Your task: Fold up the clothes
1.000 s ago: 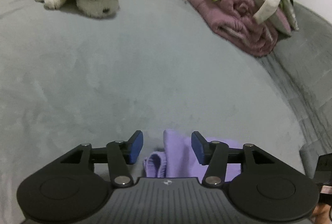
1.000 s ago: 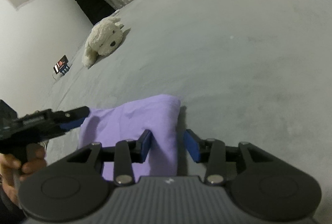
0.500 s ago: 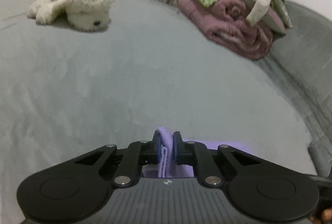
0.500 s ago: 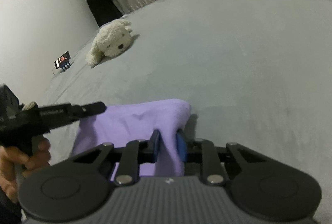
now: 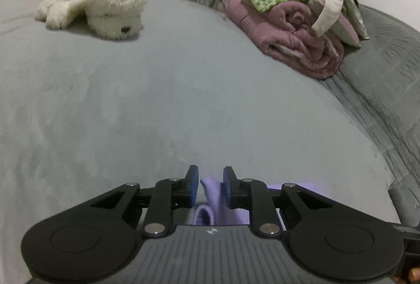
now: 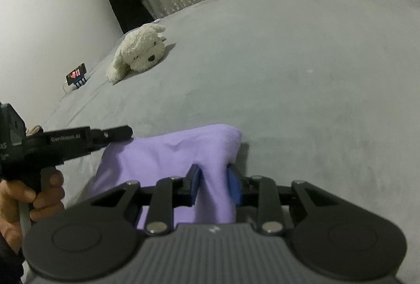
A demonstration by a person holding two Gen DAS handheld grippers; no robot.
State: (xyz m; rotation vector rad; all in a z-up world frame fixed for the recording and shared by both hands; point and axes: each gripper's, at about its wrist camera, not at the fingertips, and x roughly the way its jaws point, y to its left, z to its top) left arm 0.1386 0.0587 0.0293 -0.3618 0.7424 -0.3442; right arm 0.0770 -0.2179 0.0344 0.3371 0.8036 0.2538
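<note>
Both claws, clamped on the soft lilac folded garment [image 6: 168, 158] half a second ago, have parted: left claw [image 5: 209, 185] and right claw [image 6: 214, 185] now straddle it loosely.

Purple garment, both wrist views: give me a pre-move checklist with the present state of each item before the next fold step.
1. Left gripper on the purple garment: not ok, pads apart, gap either side of the cloth.
2. Right gripper on the garment: cannot tell, pads apart but flush against the cloth between them.
3. Bed surface ahead clear: ok.
4. Plush dog out of the way: ok, far off.
5. Pink blanket pile clear: ok.
6. Garment flat: not ok, bunched.
</note>
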